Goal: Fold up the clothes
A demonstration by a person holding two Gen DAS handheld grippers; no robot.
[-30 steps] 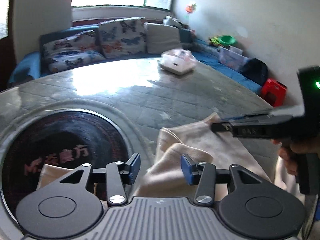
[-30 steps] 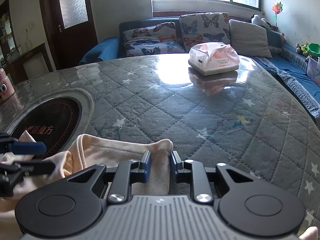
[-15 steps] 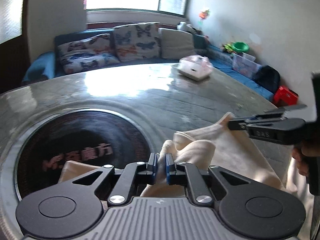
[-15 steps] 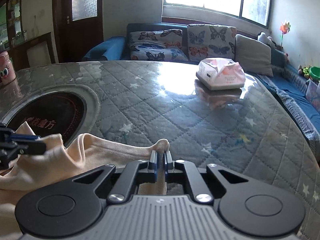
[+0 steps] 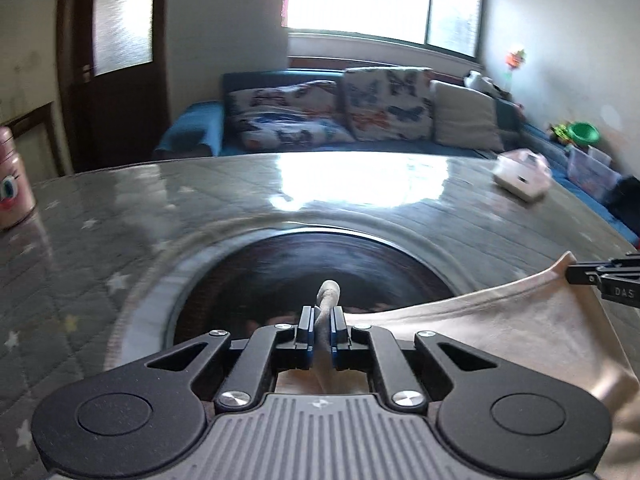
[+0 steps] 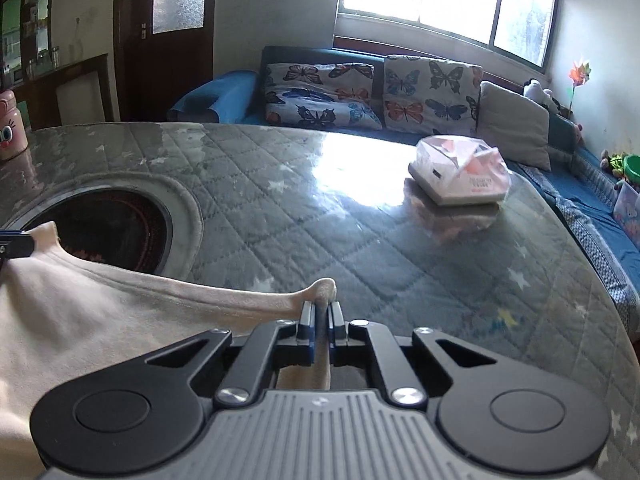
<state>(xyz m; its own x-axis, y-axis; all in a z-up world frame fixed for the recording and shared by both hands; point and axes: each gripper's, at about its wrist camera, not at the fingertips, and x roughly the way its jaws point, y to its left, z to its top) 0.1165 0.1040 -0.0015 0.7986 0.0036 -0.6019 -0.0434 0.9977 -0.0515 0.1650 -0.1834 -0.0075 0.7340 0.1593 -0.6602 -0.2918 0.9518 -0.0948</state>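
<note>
A cream garment point(image 5: 500, 332) hangs stretched between my two grippers above the quilted table. My left gripper point(image 5: 321, 330) is shut on one corner of it, which pokes up between the pads, over the dark round inset point(image 5: 312, 264). My right gripper point(image 6: 319, 330) is shut on the other corner of the garment point(image 6: 100, 320). The right gripper's tip shows at the right edge of the left wrist view point(image 5: 608, 280); the left gripper's tip shows at the left edge of the right wrist view point(image 6: 14, 244). The top hem runs taut between them.
A tissue pack point(image 6: 460, 172) lies on the grey quilted table point(image 6: 360, 240) at the far right. A pink cup point(image 5: 12, 184) stands at the far left. A sofa with butterfly cushions point(image 6: 360, 88) runs behind the table.
The left gripper closed on the garment's corner, then both grippers lifted and moved apart. The cloth went from a bunched heap to a stretched sheet.
</note>
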